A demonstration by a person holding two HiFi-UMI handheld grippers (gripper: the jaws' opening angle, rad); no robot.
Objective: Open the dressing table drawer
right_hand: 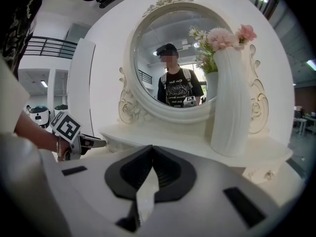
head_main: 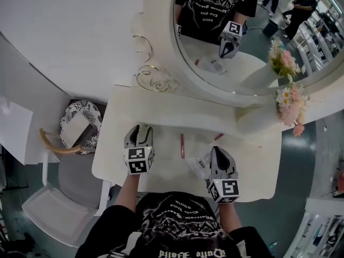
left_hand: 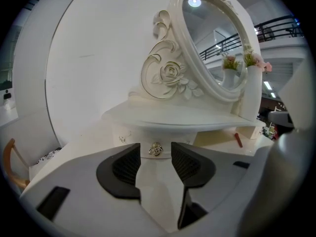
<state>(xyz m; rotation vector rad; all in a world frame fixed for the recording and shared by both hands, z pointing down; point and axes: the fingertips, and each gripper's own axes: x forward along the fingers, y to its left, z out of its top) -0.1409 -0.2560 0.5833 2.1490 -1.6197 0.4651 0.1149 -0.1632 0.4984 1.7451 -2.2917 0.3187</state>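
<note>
At centre of the left gripper view, the drawer's (left_hand: 147, 153) gold knob (left_hand: 156, 149) sits untouched between the open left gripper's (left_hand: 156, 158) jaws; lower right in the head view, the right gripper (head_main: 219, 156) is closed above the bench (head_main: 161, 112).

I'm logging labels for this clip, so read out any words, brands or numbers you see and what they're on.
White print on the person's black T-shirt: ornate lettering, too blurred to read.
Black-and-white square markers on the left gripper and right gripper: patterns, no words.
No other writing visible.
</note>
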